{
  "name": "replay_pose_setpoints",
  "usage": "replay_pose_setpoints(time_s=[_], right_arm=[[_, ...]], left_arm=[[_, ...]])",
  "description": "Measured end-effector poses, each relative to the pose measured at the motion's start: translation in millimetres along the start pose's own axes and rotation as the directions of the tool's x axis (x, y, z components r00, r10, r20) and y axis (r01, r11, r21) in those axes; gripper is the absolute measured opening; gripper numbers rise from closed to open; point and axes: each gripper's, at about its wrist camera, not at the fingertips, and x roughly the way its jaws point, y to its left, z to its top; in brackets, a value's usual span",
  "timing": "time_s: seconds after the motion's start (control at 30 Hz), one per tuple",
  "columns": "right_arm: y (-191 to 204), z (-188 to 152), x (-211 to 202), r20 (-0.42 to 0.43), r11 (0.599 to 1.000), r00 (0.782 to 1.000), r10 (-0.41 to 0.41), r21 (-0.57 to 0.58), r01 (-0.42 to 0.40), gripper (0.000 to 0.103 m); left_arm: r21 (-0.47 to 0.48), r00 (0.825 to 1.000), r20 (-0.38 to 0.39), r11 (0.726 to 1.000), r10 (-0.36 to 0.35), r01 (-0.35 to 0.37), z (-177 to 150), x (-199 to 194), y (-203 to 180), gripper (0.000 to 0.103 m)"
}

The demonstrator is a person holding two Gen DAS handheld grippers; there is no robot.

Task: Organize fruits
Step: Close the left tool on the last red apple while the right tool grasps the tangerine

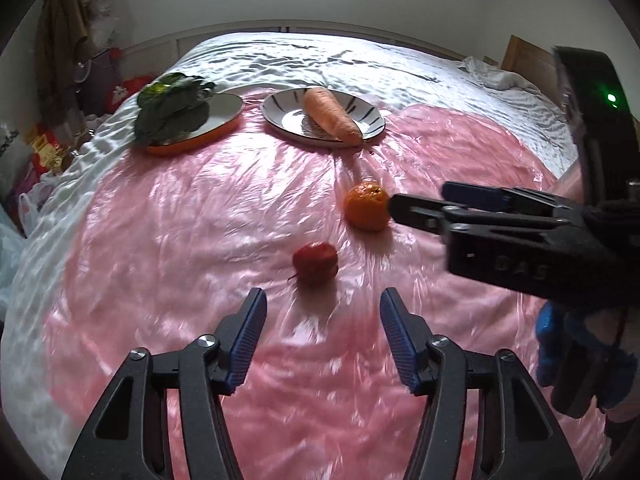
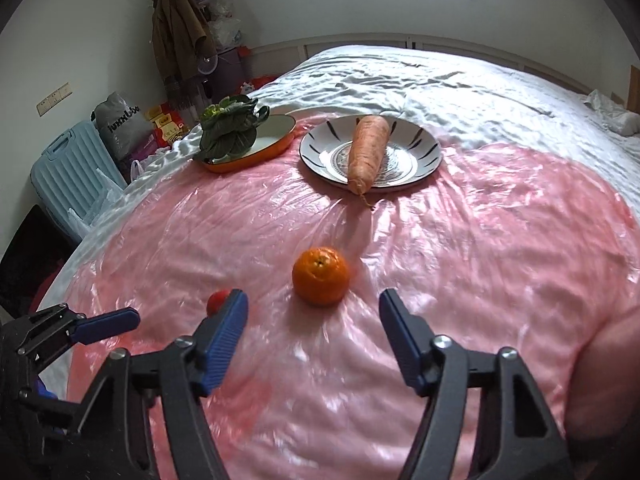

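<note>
left gripper point(image 1: 322, 300) held released, small dark-red round fruit point(image 1: 315, 262) just ahead | right gripper point(image 2: 314, 304) held released, round orange mandarin point(image 2: 320, 276) just ahead | both fruits lain on pink plastic sheet point(image 1: 200, 220) over bed | step judged: approach; closing called for next

Both wrist views forward, sharing orange point(image 1: 367, 205)

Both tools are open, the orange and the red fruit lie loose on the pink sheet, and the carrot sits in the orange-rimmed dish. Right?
Not quite: the carrot lies on the striped white plate; the orange-rimmed dish holds the leafy greens, as the right wrist view shows. The rest holds.
</note>
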Motion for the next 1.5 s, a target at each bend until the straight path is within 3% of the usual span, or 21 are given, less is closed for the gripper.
replay_pose_setpoints(time_s=[0.17,0.4,0.8,1.0,1.5], right_arm=[[-5.2,6.1,31.8,-0.041,1.0,0.999,0.012,-0.017,-0.013,0.098],[-2.1,9.6,57.3,-0.075,0.998,0.997,0.004,-0.069,-0.009,0.081],[1.2,15.8,64.5,-0.069,0.994,0.998,-0.011,-0.108,0.003,0.081],[-1.9,12.5,68.5,-0.073,0.995,0.997,-0.014,-0.099,0.006,0.089],[-6.2,8.7,70.6,-0.075,0.997,0.997,0.014,-0.077,-0.02,0.083]], left_arm=[[0.009,1.0,-0.03,1.0,-0.004,0.004,12.4,28.5,1.5,0.039],[0.007,0.998,-0.069,1.0,-0.004,0.005,17.0,56.1,3.1,0.028],[-0.009,0.998,-0.059,1.0,-0.022,0.022,21.6,63.2,7.5,0.029],[-0.003,0.999,-0.052,1.0,-0.016,0.016,23.4,66.4,5.6,0.029],[0.023,0.999,-0.041,1.0,-0.011,0.011,22.9,76.5,3.1,0.03]])
